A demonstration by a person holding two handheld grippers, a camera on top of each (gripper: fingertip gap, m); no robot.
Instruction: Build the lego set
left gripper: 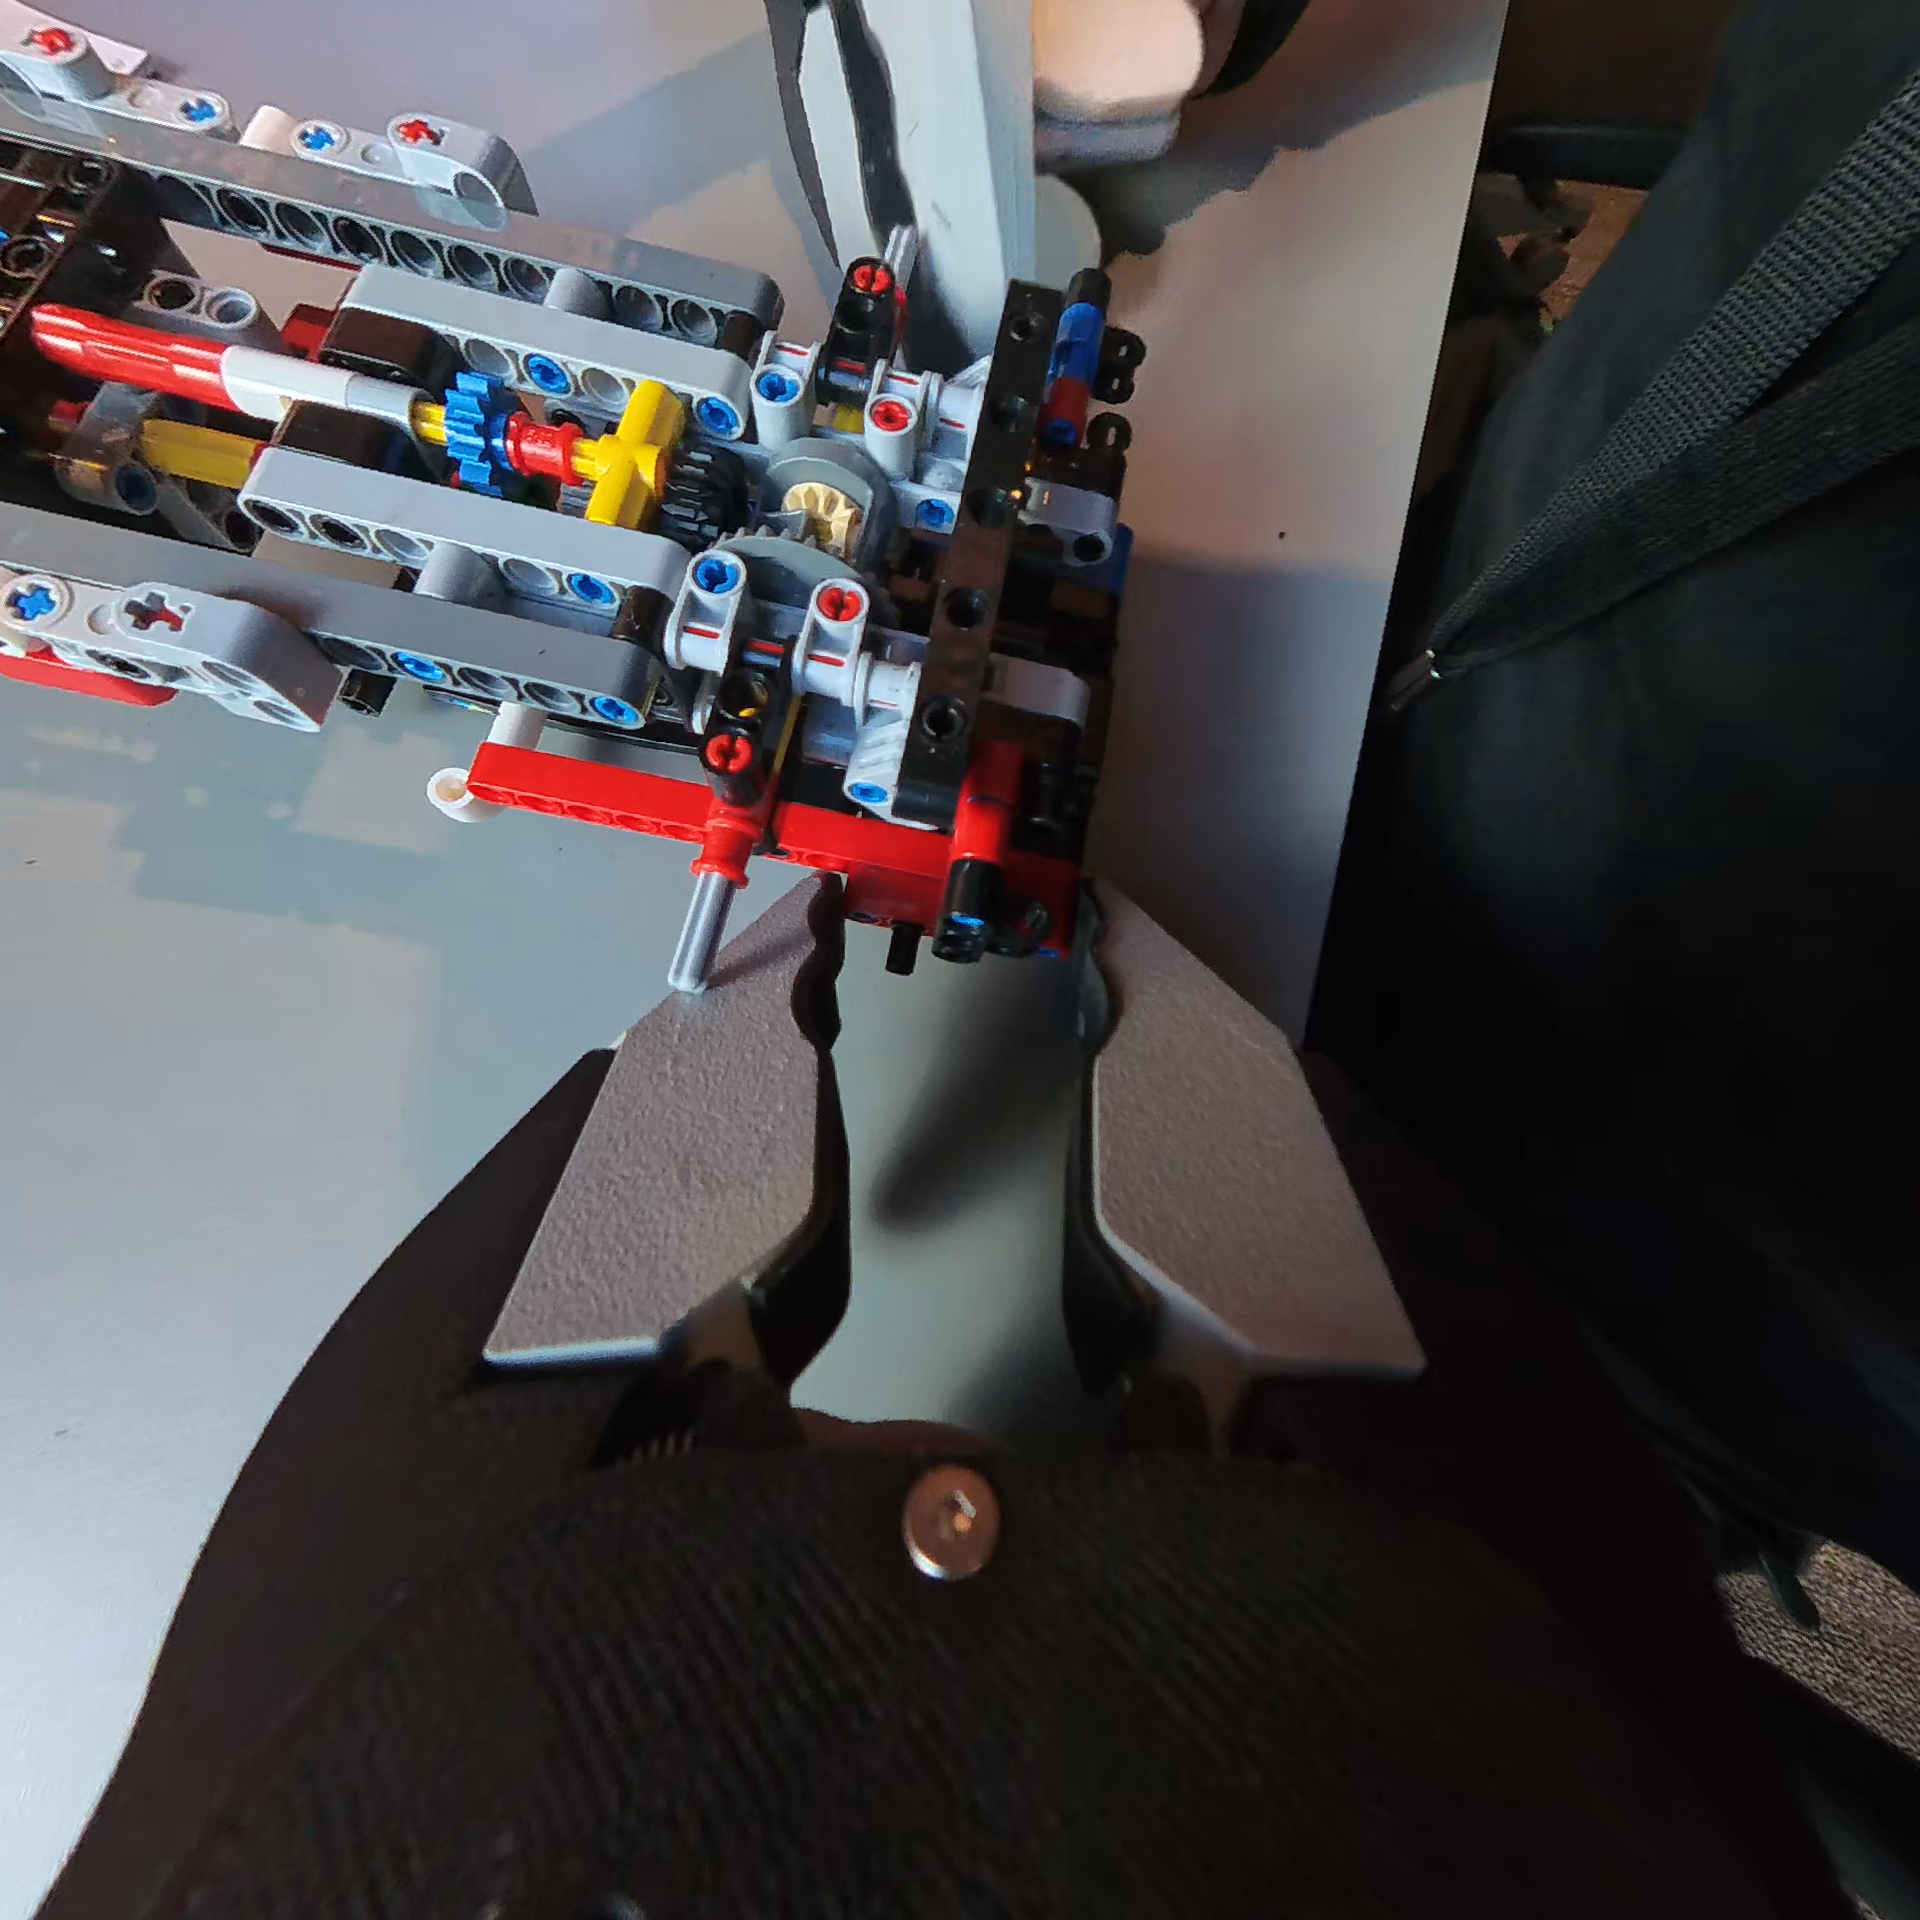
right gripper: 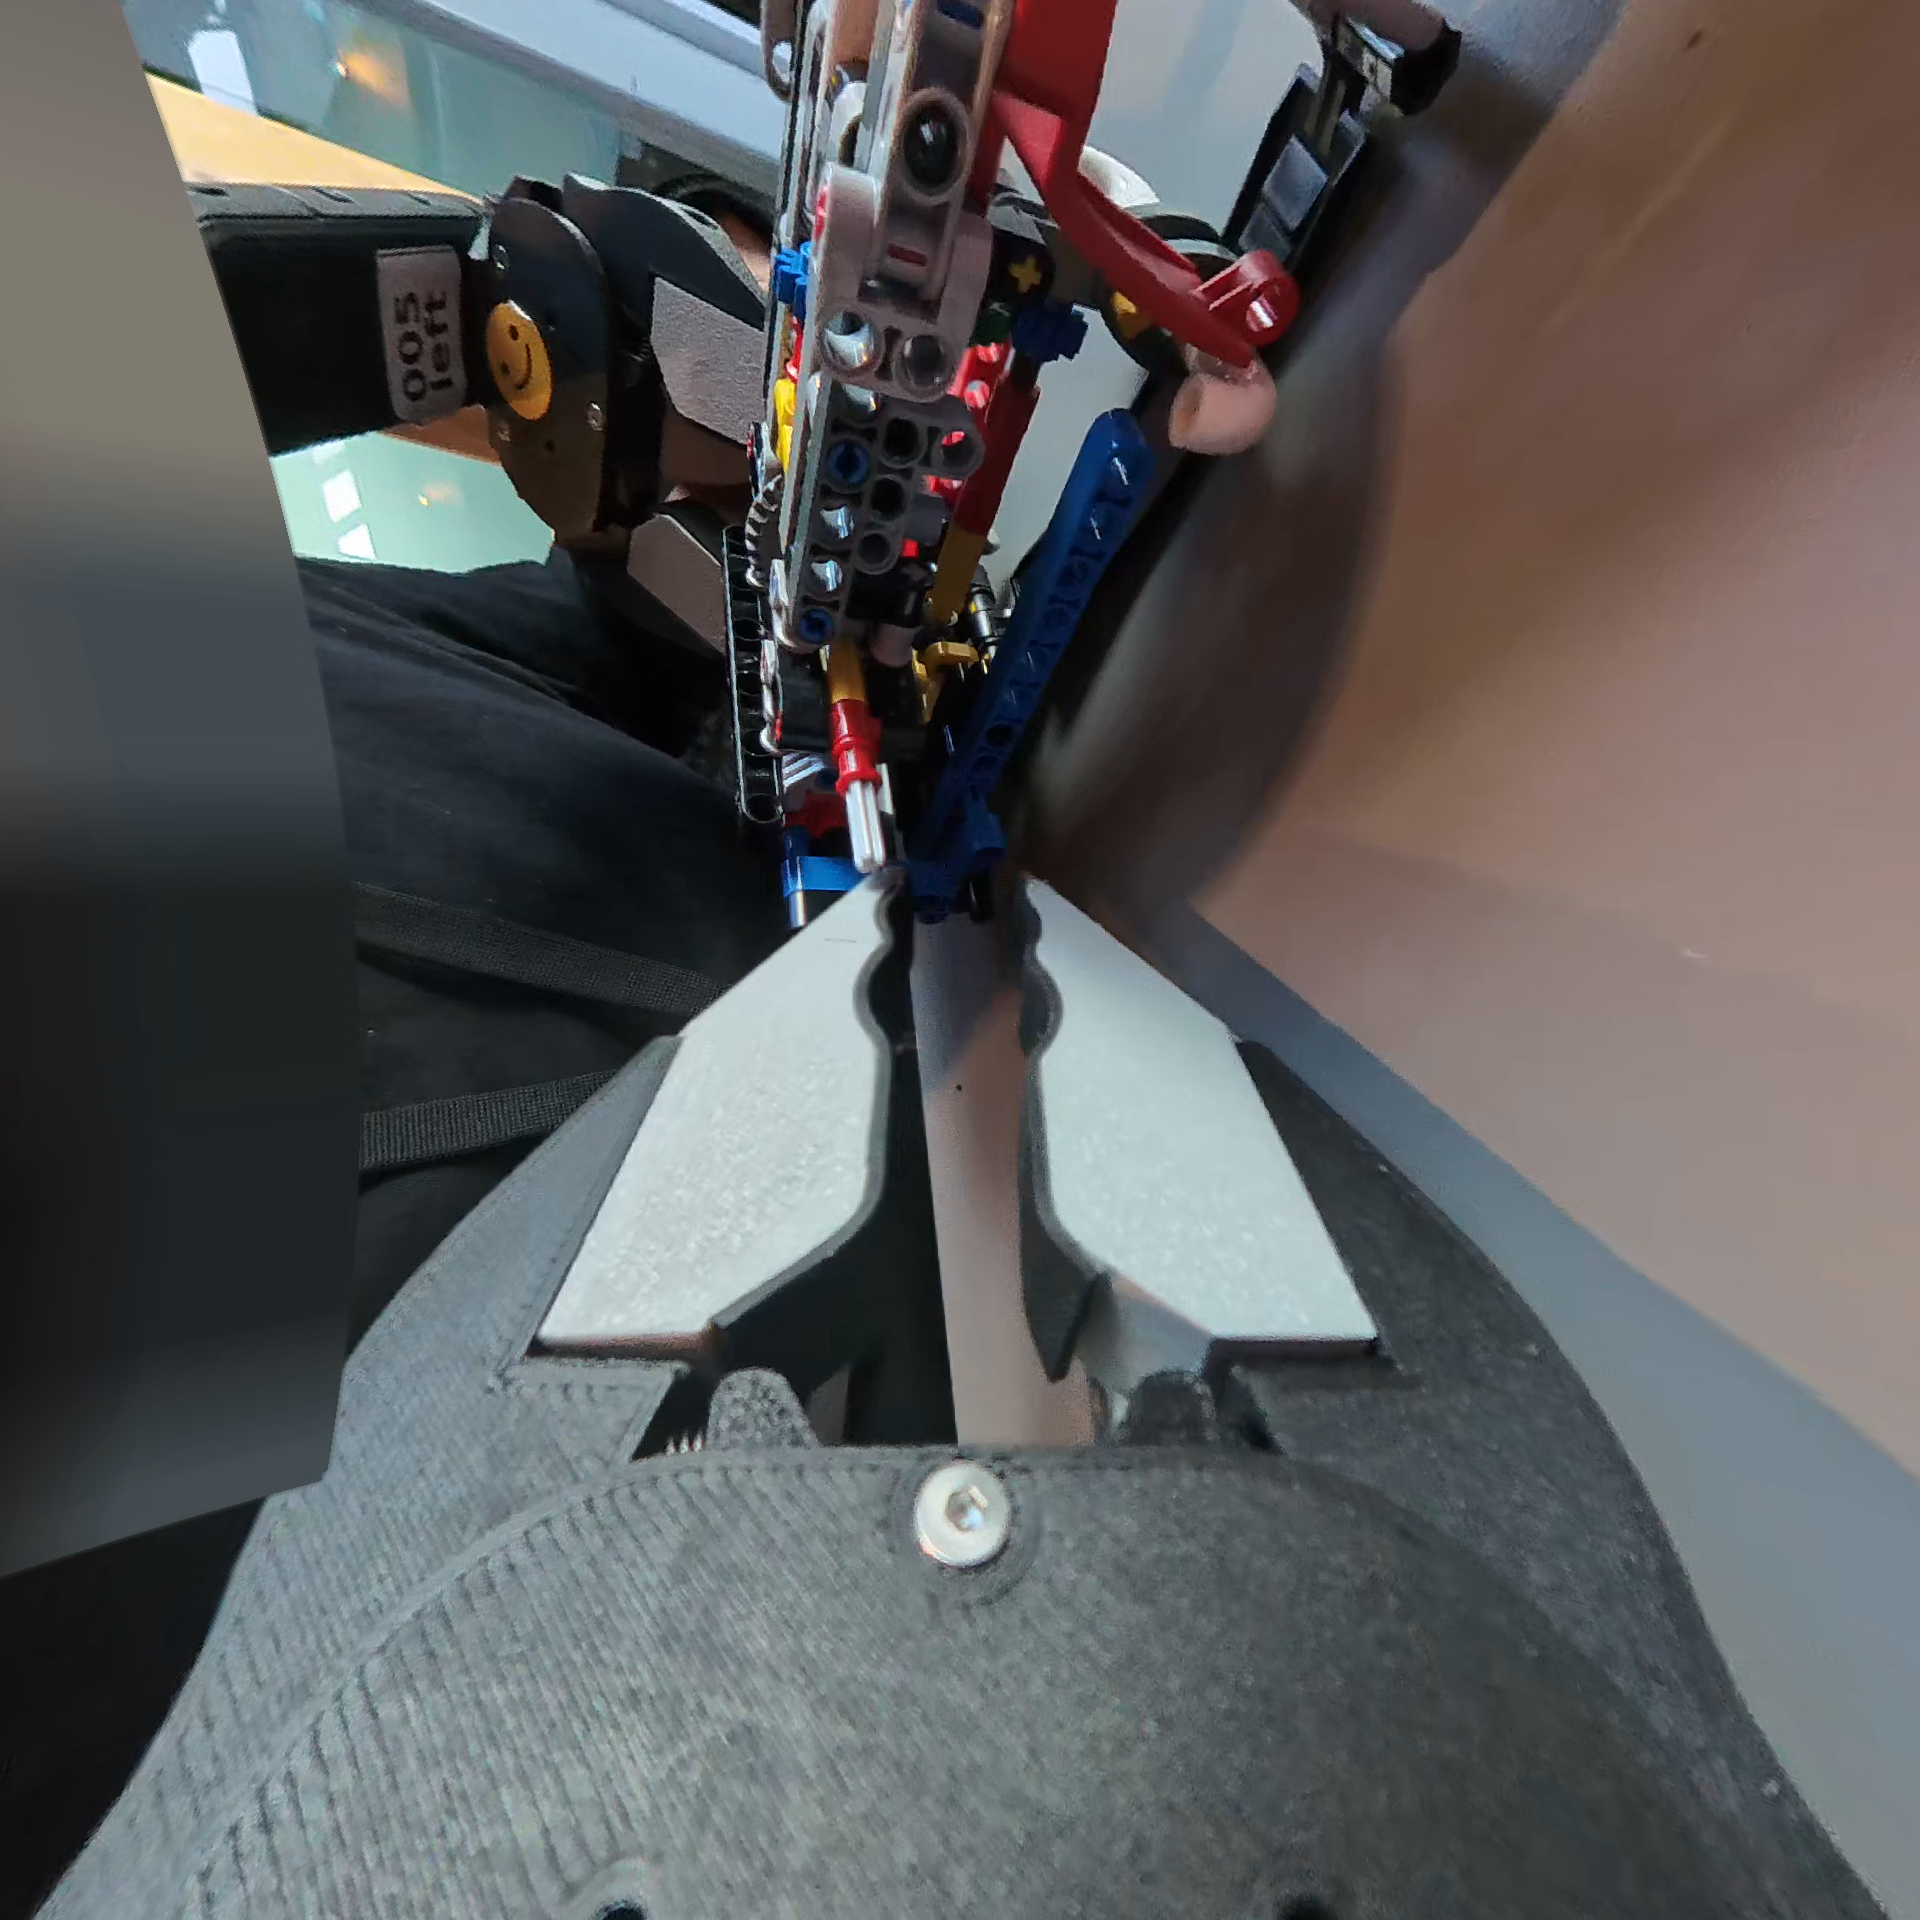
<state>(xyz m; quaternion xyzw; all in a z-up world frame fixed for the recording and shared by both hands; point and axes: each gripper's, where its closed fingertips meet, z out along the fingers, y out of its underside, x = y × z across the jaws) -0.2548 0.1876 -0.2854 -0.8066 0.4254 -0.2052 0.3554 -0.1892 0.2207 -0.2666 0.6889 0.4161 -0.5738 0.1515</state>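
Observation:
A long Technic model [left gripper: 582, 468] of grey beams, blue, black and tan gears and red and yellow axles lies over the grey table [left gripper: 208, 1091]. My left gripper [left gripper: 956, 904] is shut on the model's red corner block [left gripper: 904, 862]. In the right wrist view the model [right gripper: 894, 436] points away from me, and my right gripper [right gripper: 951, 888] is shut on the near end of its blue beam [right gripper: 1060, 623]. The right gripper's grey fingers [left gripper: 925, 156] reach the model's far side in the left wrist view. The left gripper [right gripper: 623, 416] shows left of the model in the right wrist view.
The table's edge [left gripper: 1382, 623] runs just right of the model, with dark fabric and a strap [left gripper: 1662, 468] beyond it. A bare fingertip [right gripper: 1221, 410] touches the model near a red lever [right gripper: 1143, 270]. A grey axle [left gripper: 701, 930] sticks out beside my left finger.

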